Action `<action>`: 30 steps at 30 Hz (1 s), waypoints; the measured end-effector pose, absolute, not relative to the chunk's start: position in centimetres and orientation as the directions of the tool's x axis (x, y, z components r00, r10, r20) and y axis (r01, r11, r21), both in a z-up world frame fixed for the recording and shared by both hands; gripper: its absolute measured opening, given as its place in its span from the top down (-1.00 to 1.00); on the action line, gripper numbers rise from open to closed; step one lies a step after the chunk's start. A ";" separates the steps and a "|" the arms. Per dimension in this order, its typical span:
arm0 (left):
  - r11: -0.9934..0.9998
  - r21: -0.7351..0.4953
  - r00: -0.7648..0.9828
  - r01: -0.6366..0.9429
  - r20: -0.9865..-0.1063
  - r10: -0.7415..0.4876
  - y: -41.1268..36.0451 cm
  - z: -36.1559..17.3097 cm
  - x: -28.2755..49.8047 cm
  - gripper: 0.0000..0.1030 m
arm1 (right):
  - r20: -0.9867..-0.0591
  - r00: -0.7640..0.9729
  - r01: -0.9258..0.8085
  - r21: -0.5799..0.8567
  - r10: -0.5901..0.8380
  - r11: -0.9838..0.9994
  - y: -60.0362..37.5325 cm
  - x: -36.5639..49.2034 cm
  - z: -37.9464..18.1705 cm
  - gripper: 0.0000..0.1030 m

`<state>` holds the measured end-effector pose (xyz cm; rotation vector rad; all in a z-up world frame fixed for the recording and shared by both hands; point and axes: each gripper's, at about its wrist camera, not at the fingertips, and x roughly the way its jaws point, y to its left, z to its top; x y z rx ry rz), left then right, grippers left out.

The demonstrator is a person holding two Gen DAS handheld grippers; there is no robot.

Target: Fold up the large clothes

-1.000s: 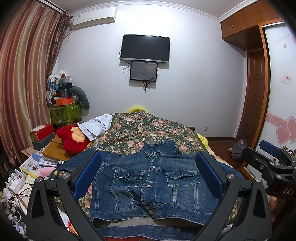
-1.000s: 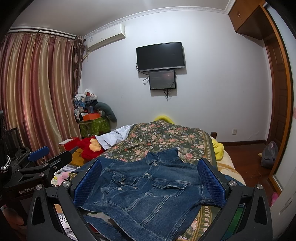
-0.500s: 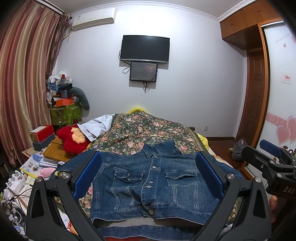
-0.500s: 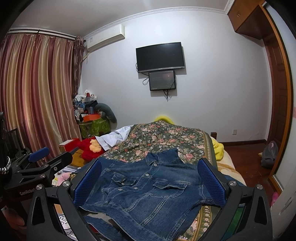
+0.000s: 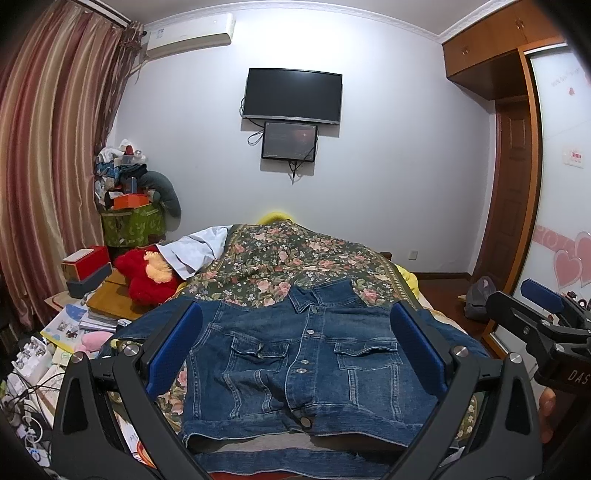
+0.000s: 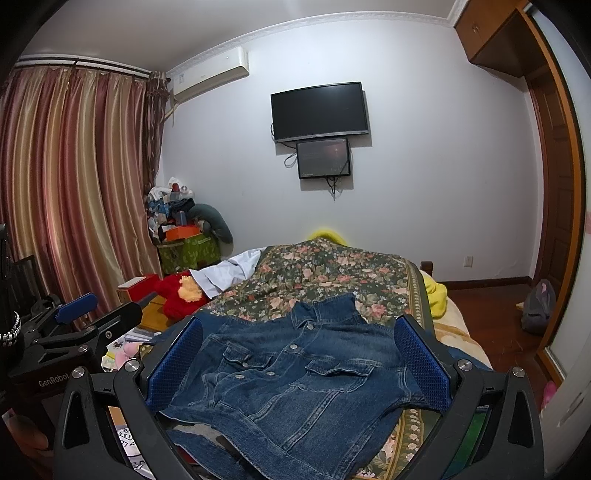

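The bed [image 5: 402,291], under a dark floral cover [image 5: 291,254], fills the middle of both wrist views, and the denim jacket [image 5: 306,365] lies front-up on its near end, collar toward 12 o'clock, buttoned, with both chest pockets showing. A second strip of denim sits under its hem at 6 o'clock.

The left gripper [image 5: 295,354] is held with its two blue-padded fingers [image 5: 173,350] spread wide, one on either side of the jacket's body in the picture; they grip nothing, and I cannot tell whether they touch the cloth. The right gripper [image 6: 299,365] is likewise spread wide and empty, framing the jacket from a little further right. Each gripper shows at the edge of the other's view: the right at 3 o'clock in the left view, the left [image 6: 74,328] at 9 o'clock in the right view.

Around the bed: striped curtains [image 5: 44,166] at 9 o'clock, a wall television [image 5: 293,96] with a smaller screen [image 5: 290,141] beneath it at 12, an air conditioner [image 5: 188,35] at 11, and a wooden door [image 5: 511,192] at 3. A white garment [image 5: 192,251] and a red plush toy [image 5: 147,277] lie at 10 o'clock beside the jacket, with boxes and books past them. Nothing lies on the jacket itself.

Against the pictures from a second ago, jacket and both grippers sit just where they were.
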<state>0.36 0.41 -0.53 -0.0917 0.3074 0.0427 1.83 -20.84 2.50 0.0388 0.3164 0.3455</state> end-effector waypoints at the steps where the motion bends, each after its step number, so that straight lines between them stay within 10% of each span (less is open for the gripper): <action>1: 0.995 -0.085 0.952 -0.056 -0.306 0.027 0.5 -0.6 0.4 -0.99 | -0.302 0.892 -0.326 0.090 0.337 0.941 -20.7 1.9 2.4 -1.00; 16: 0.975 -0.088 0.907 -0.205 -0.392 0.155 7.8 -3.4 6.6 -0.99 | -0.370 0.857 -0.355 0.083 0.359 0.931 -16.9 9.1 1.6 -1.00; 30: 0.896 -0.101 0.690 -0.433 -0.676 0.258 24.2 -12.8 16.8 -0.99 | -0.538 0.756 -0.378 0.105 0.372 0.920 -10.5 24.4 -2.2 -1.00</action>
